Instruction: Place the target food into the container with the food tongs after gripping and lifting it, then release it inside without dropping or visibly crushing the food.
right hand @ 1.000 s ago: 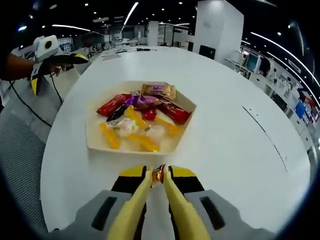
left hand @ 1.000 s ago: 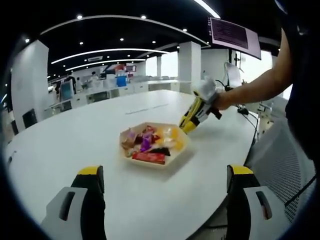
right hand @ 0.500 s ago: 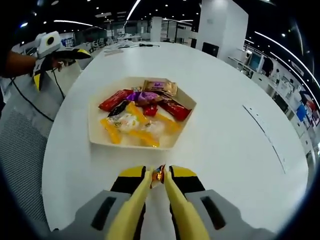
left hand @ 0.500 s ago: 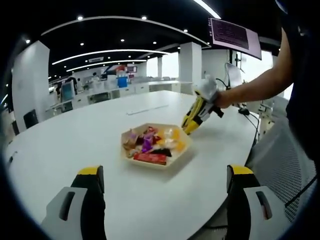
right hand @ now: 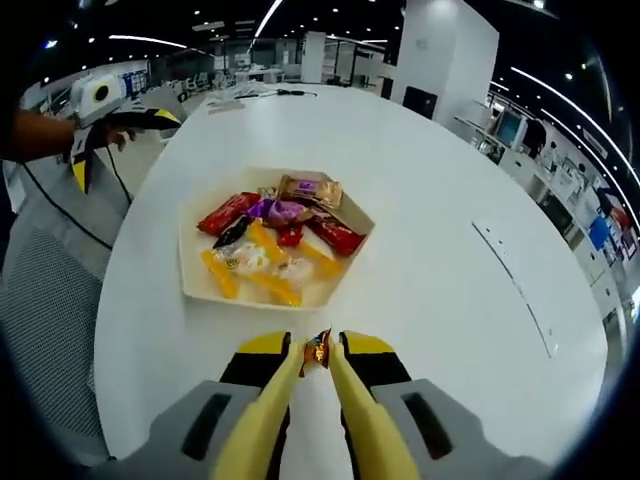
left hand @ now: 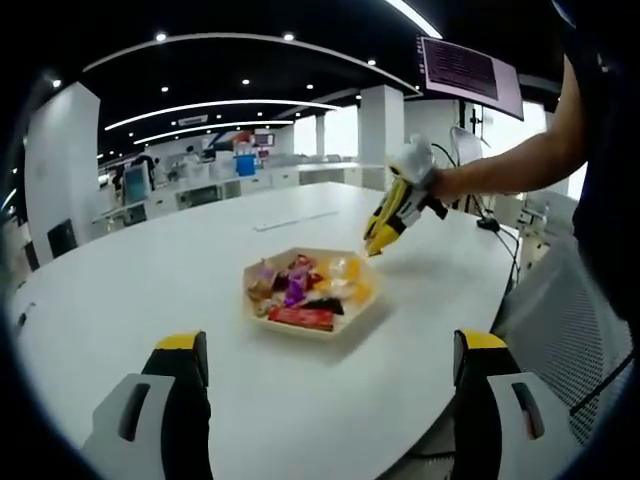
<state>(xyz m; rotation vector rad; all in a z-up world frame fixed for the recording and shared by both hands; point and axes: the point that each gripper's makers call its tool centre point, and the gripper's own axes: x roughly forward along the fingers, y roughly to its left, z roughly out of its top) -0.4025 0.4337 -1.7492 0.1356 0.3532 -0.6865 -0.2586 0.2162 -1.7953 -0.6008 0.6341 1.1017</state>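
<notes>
The right gripper [right hand: 317, 352], hanging above the white round desk [right hand: 430, 250], is clamped on a small orange-wrapped candy [right hand: 317, 349] short of the beige hexagonal tray [right hand: 192, 250] of wrapped snacks. The left gripper [left hand: 325, 345] hovers with jaws wide apart.

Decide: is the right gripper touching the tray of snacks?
Apart. In the left gripper view, the right gripper hangs above the tray, with bare table between.
</notes>
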